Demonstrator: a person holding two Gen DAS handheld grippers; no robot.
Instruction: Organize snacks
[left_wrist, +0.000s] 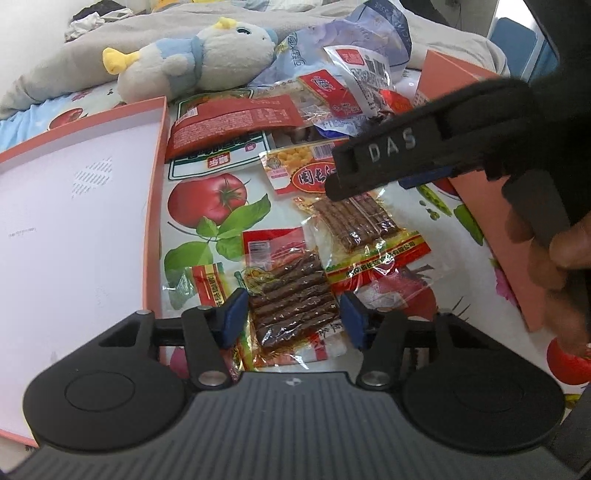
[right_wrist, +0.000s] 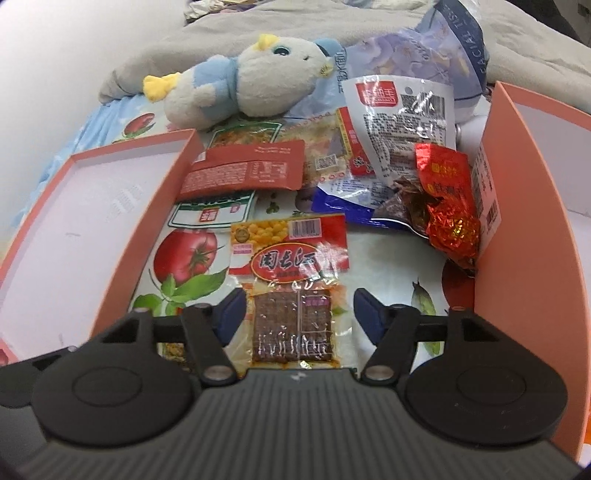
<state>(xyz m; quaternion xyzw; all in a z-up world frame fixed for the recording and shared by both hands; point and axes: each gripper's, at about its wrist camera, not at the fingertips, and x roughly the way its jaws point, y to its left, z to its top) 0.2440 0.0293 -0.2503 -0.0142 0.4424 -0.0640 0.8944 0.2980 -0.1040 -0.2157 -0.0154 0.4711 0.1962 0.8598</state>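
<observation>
Two grippers hover over a bed covered with a cloth (left_wrist: 221, 206) that has big red tomatoes and green leaves printed on it. Many snack packs lie in a heap between two pink boxes.

The left gripper (left_wrist: 291, 319) points down at a clear pack of dark brown strips (left_wrist: 291, 299). The pack lies flat between its two blue pads. The pads stand apart on each side of it, and there seems to be a small gap, so the gripper is not squeezing it. Just beyond lies another clear pack of brown sticks (left_wrist: 358, 221) with a red and yellow edge.

The right gripper (right_wrist: 299, 317) points down at a pack with yellow corn and a red label (right_wrist: 288, 254) on its top part. The lower part of that pack shows a flat brown square through clear plastic, and it sits between the blue pads. The pads are spread wide and do not touch it. In the left wrist view, this gripper (left_wrist: 384, 162) shows as a black bar above the corn pack, held by a person's hand (left_wrist: 554, 240).

The left pink box (left_wrist: 74, 206) is open with a white inside. The right pink box (right_wrist: 524, 221) stands at the other side. Farther back lie a red flat pouch (right_wrist: 247, 166), a white pack with a barcode (right_wrist: 402, 122) and a shiny red wrapper (right_wrist: 450, 206). A soft toy bird (right_wrist: 255, 81) in white, blue and yellow rests behind the snacks, next to a blue tissue pack (right_wrist: 436, 51).
</observation>
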